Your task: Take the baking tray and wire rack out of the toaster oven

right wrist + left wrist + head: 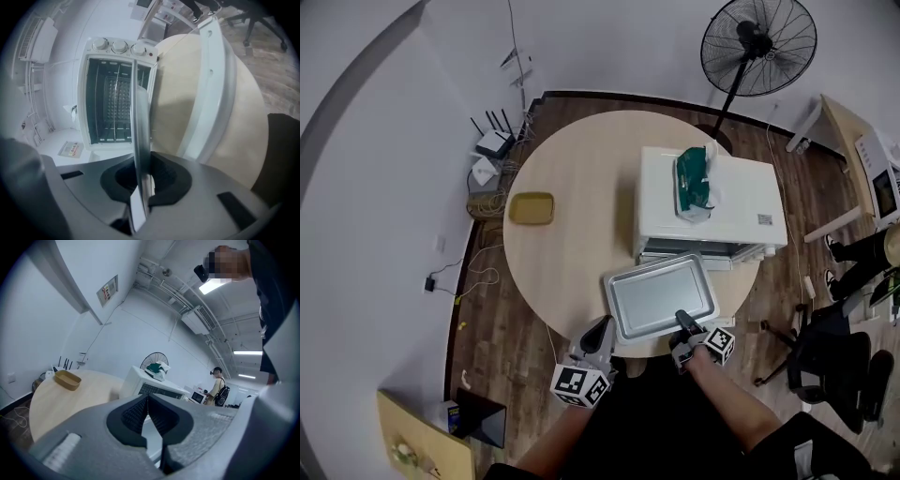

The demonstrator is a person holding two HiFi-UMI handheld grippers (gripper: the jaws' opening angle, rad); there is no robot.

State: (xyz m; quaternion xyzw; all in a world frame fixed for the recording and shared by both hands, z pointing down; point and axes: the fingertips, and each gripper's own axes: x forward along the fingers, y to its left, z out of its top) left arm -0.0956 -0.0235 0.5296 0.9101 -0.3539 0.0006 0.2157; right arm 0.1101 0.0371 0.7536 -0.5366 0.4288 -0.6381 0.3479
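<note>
The silver baking tray (661,296) is out of the white toaster oven (712,202) and hangs over the table's near edge. My right gripper (684,323) is shut on its near rim. In the right gripper view the tray (140,117) runs edge-on between the pads of the right gripper (143,180). Behind it the oven (93,136) stands with its door (211,93) open and the wire rack (115,101) still inside. My left gripper (598,336) hovers at the table's edge left of the tray. The left gripper (149,401) is shut on nothing.
A round wooden table (572,178) carries the oven and a yellow dish (532,208) at its left. A green object (696,180) lies on top of the oven. A standing fan (757,45) is behind the table, office chairs (834,356) to the right. A person (218,387) stands far off.
</note>
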